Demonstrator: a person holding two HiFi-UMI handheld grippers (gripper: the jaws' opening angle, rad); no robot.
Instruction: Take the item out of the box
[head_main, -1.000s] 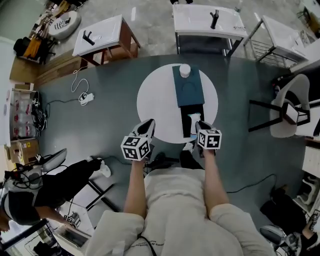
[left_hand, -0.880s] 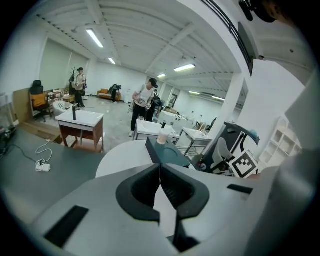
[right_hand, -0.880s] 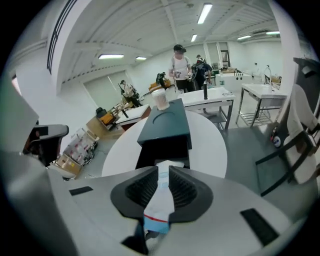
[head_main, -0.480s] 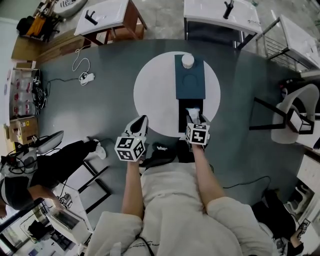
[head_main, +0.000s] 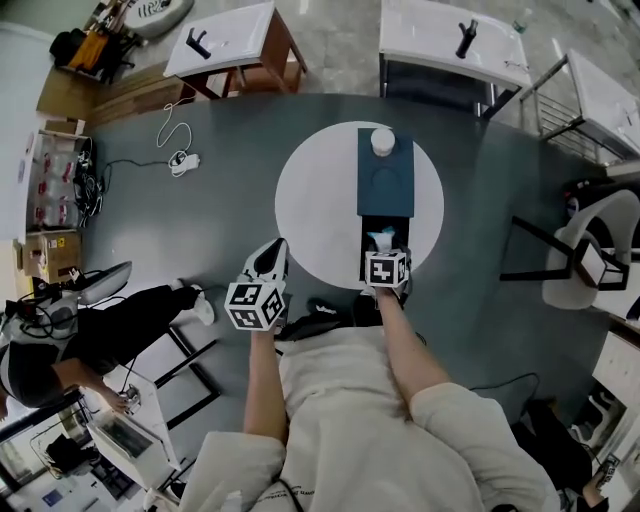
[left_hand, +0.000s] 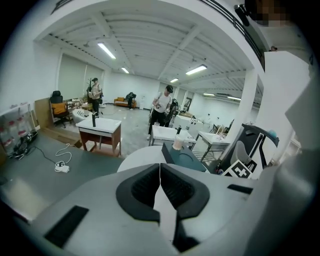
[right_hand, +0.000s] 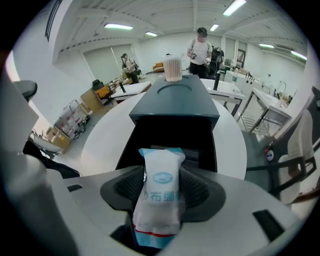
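A dark teal box (head_main: 385, 185) lies on the round white table (head_main: 310, 200), its black drawer end open toward me. A white packet with blue print (right_hand: 161, 200) stands up out of that opening. My right gripper (right_hand: 162, 175) is at the drawer mouth with the packet (head_main: 382, 240) between its jaws. The jaws are opening and stand wide, and the pads do not press on the packet. My left gripper (left_hand: 160, 187) is shut and empty, and hangs at the table's near edge (head_main: 268, 258), left of the box.
A cup of cotton swabs (head_main: 382, 141) stands on the far end of the box (right_hand: 177, 97). White desks (head_main: 445, 35) and a chair (head_main: 590, 250) ring the grey floor. A seated person (head_main: 60, 350) is at the left, and other people stand far off.
My right gripper has moved in from the table's near edge to the open drawer end, over the packet. The left gripper has stayed close to its place.
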